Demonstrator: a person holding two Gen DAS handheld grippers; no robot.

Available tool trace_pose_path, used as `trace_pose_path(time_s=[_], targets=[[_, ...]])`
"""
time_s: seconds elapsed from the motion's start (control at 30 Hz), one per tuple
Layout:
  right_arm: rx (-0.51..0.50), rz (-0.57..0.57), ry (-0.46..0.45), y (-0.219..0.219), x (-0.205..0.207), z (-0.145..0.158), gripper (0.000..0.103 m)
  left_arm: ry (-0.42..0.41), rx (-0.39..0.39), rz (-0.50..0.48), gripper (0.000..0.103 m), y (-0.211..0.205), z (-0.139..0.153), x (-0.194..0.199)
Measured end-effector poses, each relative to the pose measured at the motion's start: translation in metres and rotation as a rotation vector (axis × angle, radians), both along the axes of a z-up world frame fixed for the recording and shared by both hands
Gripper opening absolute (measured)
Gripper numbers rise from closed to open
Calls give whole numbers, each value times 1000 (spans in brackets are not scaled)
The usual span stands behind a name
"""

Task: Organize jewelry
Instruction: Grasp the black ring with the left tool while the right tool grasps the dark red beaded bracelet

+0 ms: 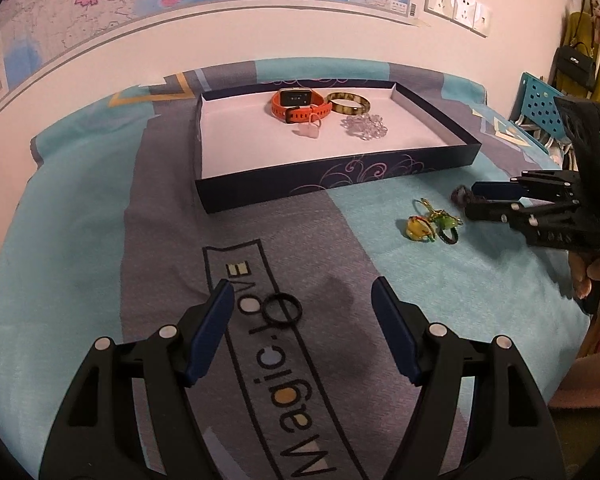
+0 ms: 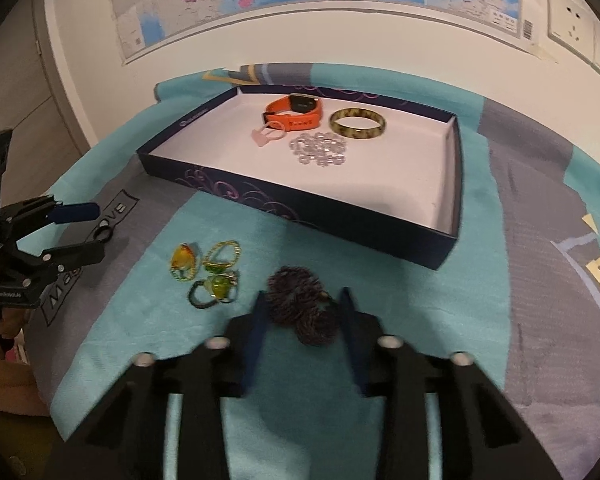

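Nearest the left wrist camera, the left tool (image 1: pixel 302 300) hangs spread wide over the cloth, and a small black ring (image 1: pixel 283 309) lies flat between its fingers, closer to the left finger and touched by neither; the next move, as I judge it, is to settle down around that ring and close. Farther right on the cloth sit three rings with yellow and green stones (image 1: pixel 432 224), just beside one another, nearer the right tool than the left. Right of them, the right tool (image 2: pixel 302 308) has its fingers drawn in on either side of a dark beaded bracelet (image 2: pixel 302 308) heaped on the turquoise cloth; whether the pads already press it I cannot tell, since the picture is blurred there. Beyond lies a shallow dark box (image 1: pixel 340 180) with a white floor, its long side running across the view, holding an orange watch (image 1: pixel 298 106), a small pink ring (image 1: pixel 310 128), a brown mottled bangle (image 1: pixel 348 104) and a clear bead bracelet (image 1: pixel 364 126).
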State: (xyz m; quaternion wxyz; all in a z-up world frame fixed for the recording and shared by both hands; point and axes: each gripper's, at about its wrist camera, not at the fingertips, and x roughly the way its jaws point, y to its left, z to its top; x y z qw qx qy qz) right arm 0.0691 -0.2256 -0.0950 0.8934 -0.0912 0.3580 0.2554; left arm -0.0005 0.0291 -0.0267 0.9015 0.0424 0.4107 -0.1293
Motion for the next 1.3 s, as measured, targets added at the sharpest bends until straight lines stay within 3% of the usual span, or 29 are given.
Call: trace_pose_path(time_s=[0.13, 0.37, 0.63, 1.0, 1.17, 1.3], targets=[[10, -8, 7, -7, 1, 1, 16, 5, -1, -10, 68, -1, -1, 0], [35, -8, 5, -8, -2, 0, 12, 37, -17, -12, 55, 2, -7, 4], [60, -4, 5, -8, -3, 3, 12, 51, -2, 8, 38, 5, -9, 7], [79, 1, 12, -7, -4, 2, 12, 36, 44, 22, 37, 3, -10, 4], [90, 1, 10, -8, -4, 3, 12, 30, 48, 12, 22, 0, -10, 4], [101, 6, 6, -8, -5, 5, 12, 23, 55, 17, 22, -3, -9, 3]])
